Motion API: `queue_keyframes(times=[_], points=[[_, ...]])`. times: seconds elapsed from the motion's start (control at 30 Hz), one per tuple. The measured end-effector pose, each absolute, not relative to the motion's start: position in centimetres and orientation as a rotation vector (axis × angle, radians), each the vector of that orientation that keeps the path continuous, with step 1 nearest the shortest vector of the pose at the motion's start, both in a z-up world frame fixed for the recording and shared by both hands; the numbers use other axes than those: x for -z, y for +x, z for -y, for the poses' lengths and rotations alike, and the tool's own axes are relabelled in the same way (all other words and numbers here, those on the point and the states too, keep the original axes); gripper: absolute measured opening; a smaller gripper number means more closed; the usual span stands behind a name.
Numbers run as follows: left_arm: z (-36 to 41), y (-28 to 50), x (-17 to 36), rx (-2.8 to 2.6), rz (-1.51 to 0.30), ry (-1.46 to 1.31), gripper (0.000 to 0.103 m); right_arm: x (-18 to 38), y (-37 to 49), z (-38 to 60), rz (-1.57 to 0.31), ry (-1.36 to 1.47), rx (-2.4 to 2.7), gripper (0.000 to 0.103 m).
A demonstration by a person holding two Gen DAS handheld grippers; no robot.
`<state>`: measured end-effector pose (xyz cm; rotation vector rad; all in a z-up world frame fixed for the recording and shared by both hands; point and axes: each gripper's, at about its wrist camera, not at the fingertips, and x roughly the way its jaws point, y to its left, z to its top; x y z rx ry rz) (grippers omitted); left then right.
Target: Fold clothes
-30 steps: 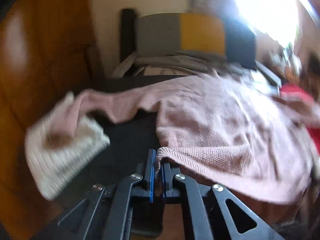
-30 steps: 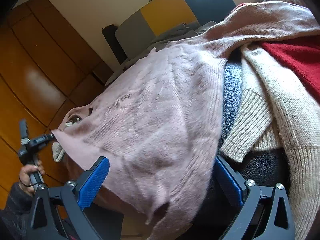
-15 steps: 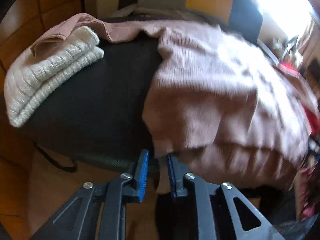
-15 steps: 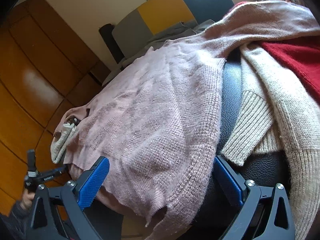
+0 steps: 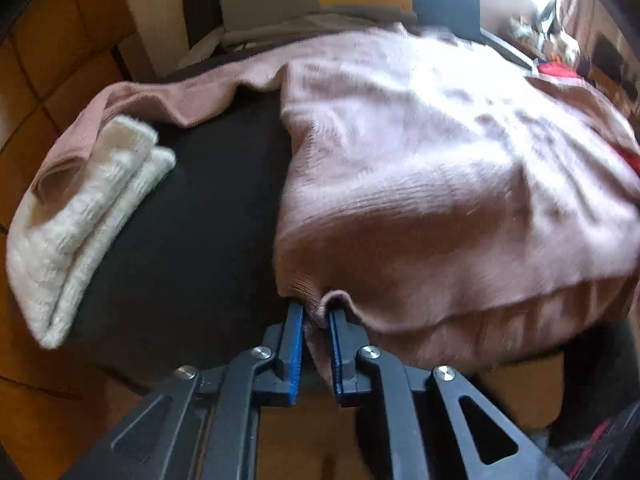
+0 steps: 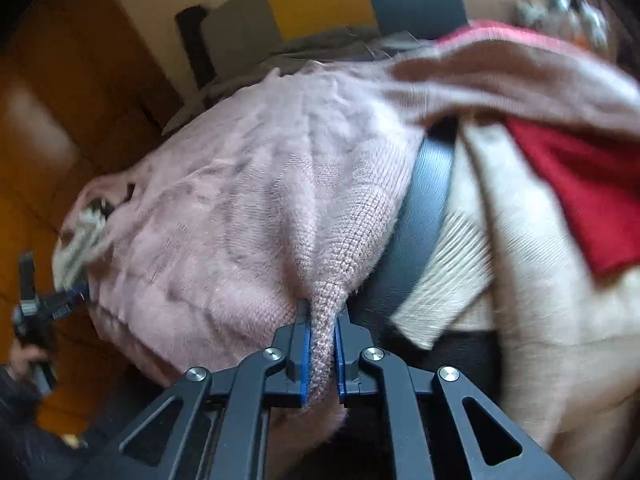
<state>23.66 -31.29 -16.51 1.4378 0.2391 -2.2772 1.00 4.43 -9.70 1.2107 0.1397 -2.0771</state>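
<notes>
Closed since the earlier frame: right gripper (image 6: 321, 326), jaws just shut, now clenching the pink sweater (image 5: 420, 168) hem, left gripper (image 5: 316, 320) pinching its other corner; garment lies on the black seat (image 5: 192, 248), apparently ready for lifting.

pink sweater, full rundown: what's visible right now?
The pink sweater is a fuzzy, dusty-pink knit with a ribbed hem, spread over a dark cushion with its hem hanging off the near edge. One sleeve stretches left, its cuff lying on a folded cream knit. The left gripper is shut on one hem corner, the right gripper on the other, bunching the fabric there. Its far side overlaps a beige sweater and a red garment.
</notes>
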Motion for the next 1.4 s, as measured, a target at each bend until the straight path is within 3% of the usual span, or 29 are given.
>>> queue_keyframes(times=[0.13, 0.27, 0.37, 0.47, 0.53, 0.63, 0.77, 0.83, 1.07, 1.2, 1.3, 1.37, 1.4], points=[[31.4, 25.2, 17.0, 2.276, -0.268, 1.548, 0.011, 10.1, 0.3, -6.3, -0.255, 1.273, 2.187, 0.01], [32.1, 27.1, 16.0, 2.313, -0.328, 1.619, 0.011, 12.0, -0.8, -7.6, -0.233, 1.351, 2.21, 0.009], [34.9, 28.0, 13.0, 2.396, -0.541, 1.419, 0.017, 10.3, -0.8, -7.2, -0.271, 1.27, 2.289, 0.011], [35.5, 25.1, 11.4, 2.505, -0.63, 1.251, 0.019, 7.5, -0.3, -4.7, -0.216, 1.139, 2.242, 0.011], [35.9, 23.0, 10.4, 2.571, -0.683, 1.138, 0.02, 6.6, 0.5, -1.1, -0.226, 1.068, 2.162, 0.023], [34.3, 17.7, 11.9, 2.608, -0.561, 1.231, 0.02, 7.5, 1.7, 3.6, -0.313, 1.029, 2.044, 0.037], [31.8, 15.8, 15.9, 2.484, -0.353, 1.466, 0.02, 10.7, 2.4, 7.2, -0.497, 1.067, 1.972, 0.037], [32.1, 17.2, 16.3, 2.482, -0.397, 1.428, 0.023, 12.3, 1.6, 5.0, -0.527, 1.113, 2.003, 0.037], [32.1, 17.9, 16.4, 2.433, -0.42, 1.406, 0.023, 13.5, -2.2, -2.2, -0.392, 1.094, 2.097, 0.038], [32.4, 16.0, 13.8, 2.468, -0.518, 1.326, 0.023, 12.7, -4.1, -1.8, -0.177, 1.208, 1.992, 0.049], [31.4, 13.2, 12.2, 2.555, -0.517, 1.247, 0.024, 9.9, -6.0, -4.8, 0.114, 1.166, 2.001, 0.052], [30.5, 10.6, 11.7, 2.61, -0.494, 1.22, 0.024, 8.6, -8.4, -8.4, 0.35, 1.106, 2.058, 0.07], [29.9, 9.0, 11.8, 2.631, -0.481, 1.225, 0.024, 8.0, -9.8, -10.4, 0.475, 1.073, 2.09, 0.084]])
